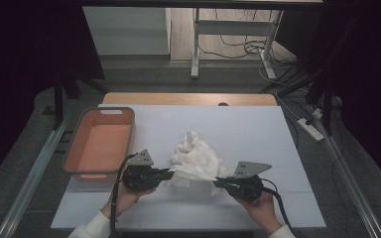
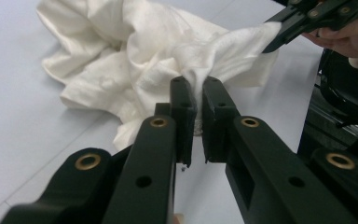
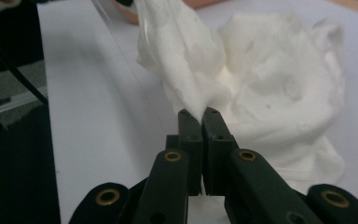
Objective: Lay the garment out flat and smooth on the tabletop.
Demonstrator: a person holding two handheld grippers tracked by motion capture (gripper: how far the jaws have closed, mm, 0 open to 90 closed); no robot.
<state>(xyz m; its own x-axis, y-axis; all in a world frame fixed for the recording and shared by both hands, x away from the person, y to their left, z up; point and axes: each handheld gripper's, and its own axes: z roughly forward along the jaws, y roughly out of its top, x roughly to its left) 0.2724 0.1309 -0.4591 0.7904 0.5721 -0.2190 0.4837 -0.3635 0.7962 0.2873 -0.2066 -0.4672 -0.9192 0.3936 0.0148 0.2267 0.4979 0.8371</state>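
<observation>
Left gripper and right gripper each pinch a corner of a crumpled white cloth, jaws closed tight on the fabric, at the near middle of the white table; an orange basket sits left

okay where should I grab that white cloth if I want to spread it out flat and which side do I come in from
Probably by its near edge, low from the person's side. The white cloth lies crumpled, with its loose corners toward the near edge of the table. The left tool and the right tool each pinch a fold there already, coming from opposite ends; pulling apart should open it.
</observation>
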